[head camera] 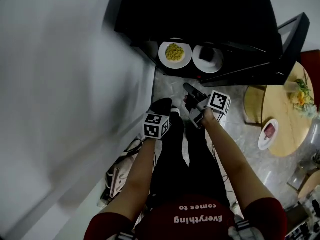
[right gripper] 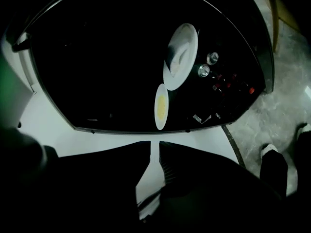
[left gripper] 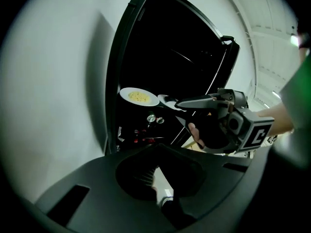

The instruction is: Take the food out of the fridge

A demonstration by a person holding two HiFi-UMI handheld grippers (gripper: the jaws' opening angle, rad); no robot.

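Note:
The fridge [head camera: 200, 14] stands open with a dark inside. On its shelf sit a white plate of yellow food [head camera: 175, 52] [left gripper: 139, 96] [right gripper: 162, 107] and a second white plate with a dark piece [head camera: 207, 58] [right gripper: 181, 56]. My left gripper [head camera: 161, 105] [left gripper: 158, 146] hangs low in front of the fridge, its tips together with nothing held. My right gripper [head camera: 191, 90] [left gripper: 178, 103] [right gripper: 154, 147] points at the shelf, short of the plates. A narrow slit shows between its fingertips, and nothing is in it.
Small cans [right gripper: 207, 64] [left gripper: 154, 118] and red items stand on a lower fridge shelf. At the right is a round wooden table [head camera: 282, 119] with a plate of red food [head camera: 268, 131] and flowers [head camera: 301, 94]. My feet stand on the marble floor [right gripper: 272, 120]. Cables lie by the wall.

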